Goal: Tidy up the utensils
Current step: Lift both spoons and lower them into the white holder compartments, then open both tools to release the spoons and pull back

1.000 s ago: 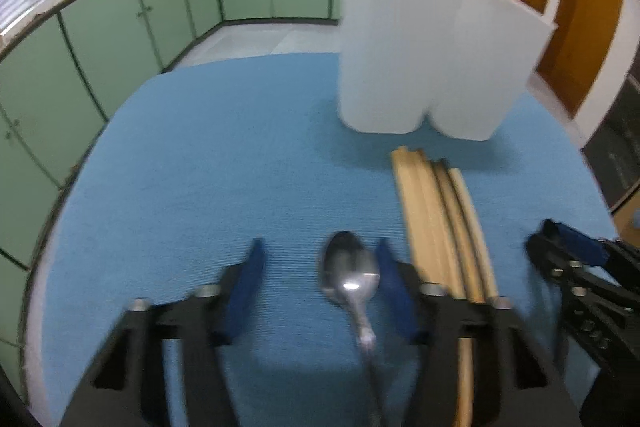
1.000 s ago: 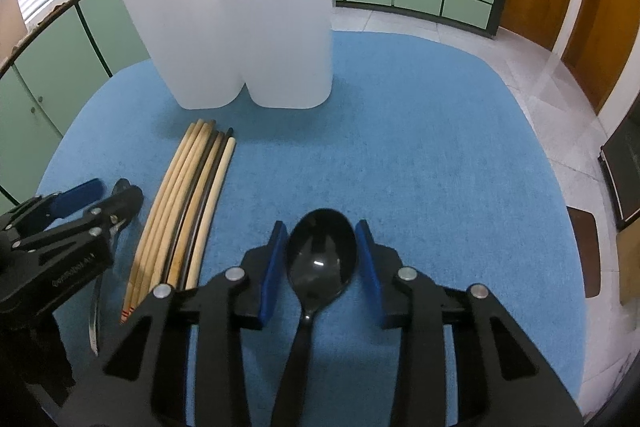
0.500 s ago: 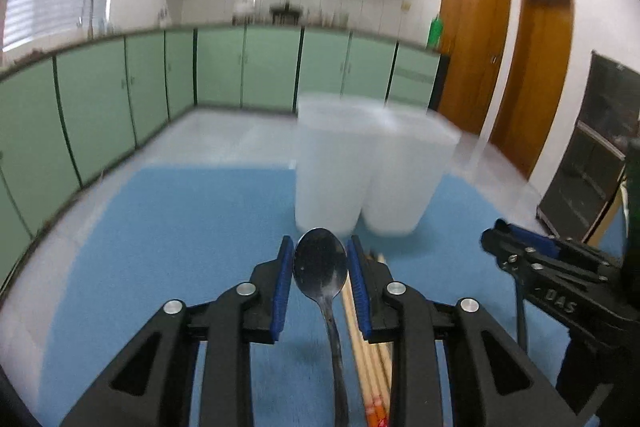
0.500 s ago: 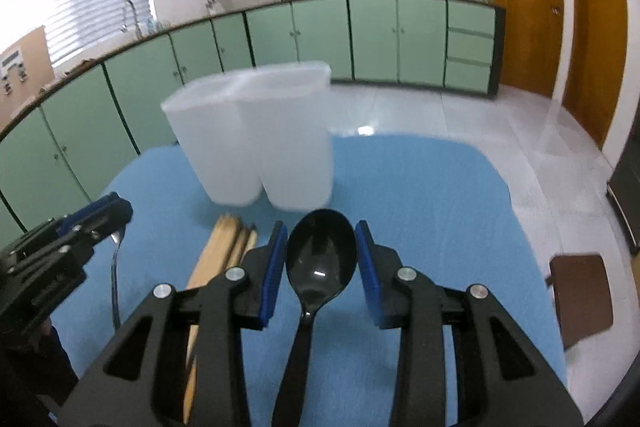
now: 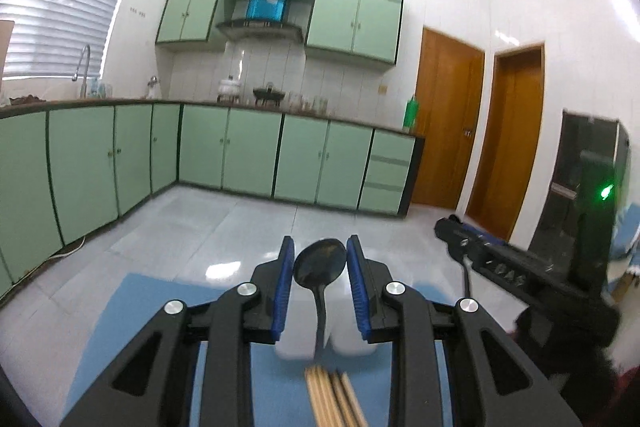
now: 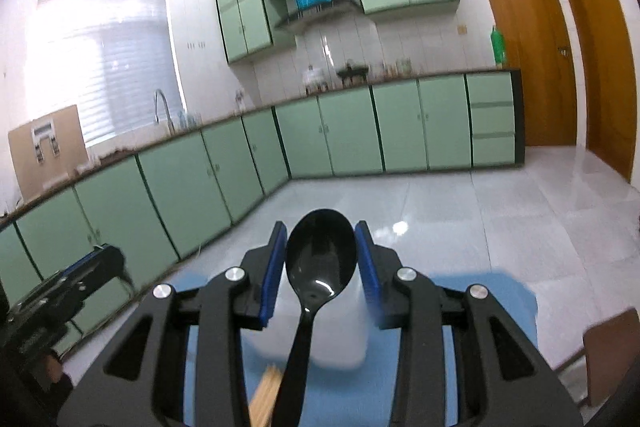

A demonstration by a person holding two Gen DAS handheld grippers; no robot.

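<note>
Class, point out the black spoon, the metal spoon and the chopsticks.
black spoon [image 6: 320, 259]: right wrist view, on the bowl.
metal spoon [image 5: 320, 261]: left wrist view, on the bowl.
chopsticks [image 5: 334, 403]: left wrist view, mid-bundle.

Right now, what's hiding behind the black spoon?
Behind the black spoon stands the white holder, on the blue mat. Chopsticks peek out below. The right gripper covers the holder's top, so its inside is unseen.

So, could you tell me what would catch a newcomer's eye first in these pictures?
A spoon held in each gripper: the left gripper grips a metal spoon, the right gripper a black spoon. Below them stands a white holder on the blue mat, chopsticks lying before it.
</note>
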